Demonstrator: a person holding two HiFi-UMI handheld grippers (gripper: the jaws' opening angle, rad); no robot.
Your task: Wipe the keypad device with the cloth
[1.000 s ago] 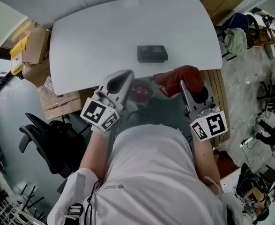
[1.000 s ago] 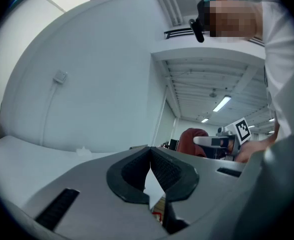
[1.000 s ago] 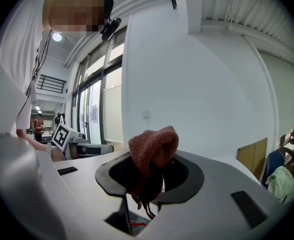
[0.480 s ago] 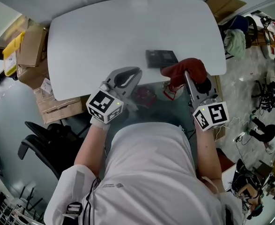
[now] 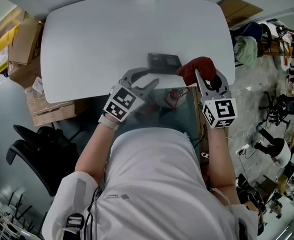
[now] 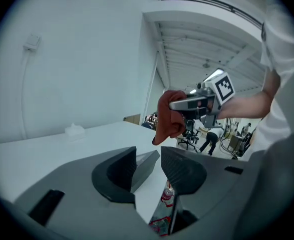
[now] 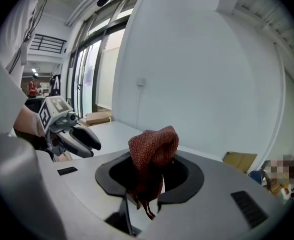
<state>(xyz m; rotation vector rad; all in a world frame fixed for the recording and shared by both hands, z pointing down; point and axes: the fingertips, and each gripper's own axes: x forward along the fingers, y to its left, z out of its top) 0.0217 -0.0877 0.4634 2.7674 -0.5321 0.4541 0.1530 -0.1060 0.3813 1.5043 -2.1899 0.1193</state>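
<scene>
I am bringing both grippers in over the near edge of the white table [image 5: 86,44], low in the middle of the head view, to set up the wipe. The keypad device [image 5: 163,61], a dark flat slab, is lying on the table just above centre of that frame, close to the lower edge of the tabletop.

The left gripper [image 5: 149,78] is reaching up from the lower left toward the device. Its 2 jaws have just been opening and are now standing apart. In the left gripper view a corner of the device is showing in the gap between them, but I cannot tell whether either pad is touching it. I am judging this spread as preparation to brace the device so it does not slide.

The right gripper [image 5: 201,79] is clamping the red cloth [image 5: 197,68], bunched into 1 wad that bulges out past the jaw tips, just to the right of the device. Holding it wadded like this is giving me a padded face to press down with. The cloth is not yet on the device, so I am reading the wipe itself as not started.
</scene>
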